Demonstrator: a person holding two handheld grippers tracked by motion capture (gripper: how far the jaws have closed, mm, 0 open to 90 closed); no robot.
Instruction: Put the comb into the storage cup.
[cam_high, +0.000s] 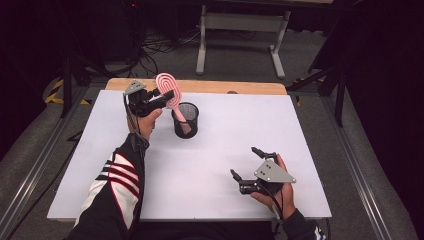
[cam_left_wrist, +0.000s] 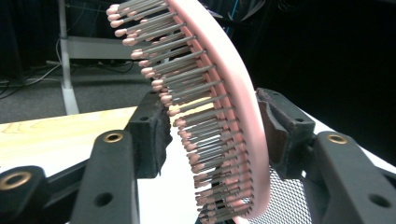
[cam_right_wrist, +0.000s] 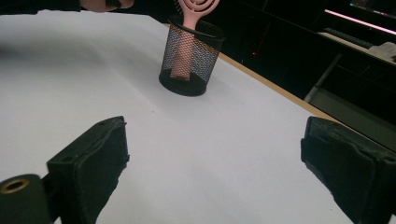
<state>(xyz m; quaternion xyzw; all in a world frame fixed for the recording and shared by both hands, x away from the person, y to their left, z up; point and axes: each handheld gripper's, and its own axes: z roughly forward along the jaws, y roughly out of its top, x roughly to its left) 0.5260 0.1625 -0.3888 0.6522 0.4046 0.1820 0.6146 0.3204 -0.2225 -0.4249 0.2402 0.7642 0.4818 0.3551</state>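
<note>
The left gripper (cam_high: 167, 95) is grasping the pink hairbrush (cam_high: 169, 89) by its head between clenched jaws; its own view is revealing bristles (cam_left_wrist: 196, 116). Below, the handle is sitting inside the mesh cup (cam_right_wrist: 189, 58). The right gripper (cam_high: 247, 164) is hanging spread, holding nothing, above the white surface (cam_high: 225, 130).

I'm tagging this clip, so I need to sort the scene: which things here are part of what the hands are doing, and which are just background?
In the job:
- pink hairbrush, handle down in the cup
- black mesh cup
- left gripper, around the brush head
- right gripper, open, apart from both

Just about:
- white table
- grey metal stand on the floor behind
- floor cables
</note>
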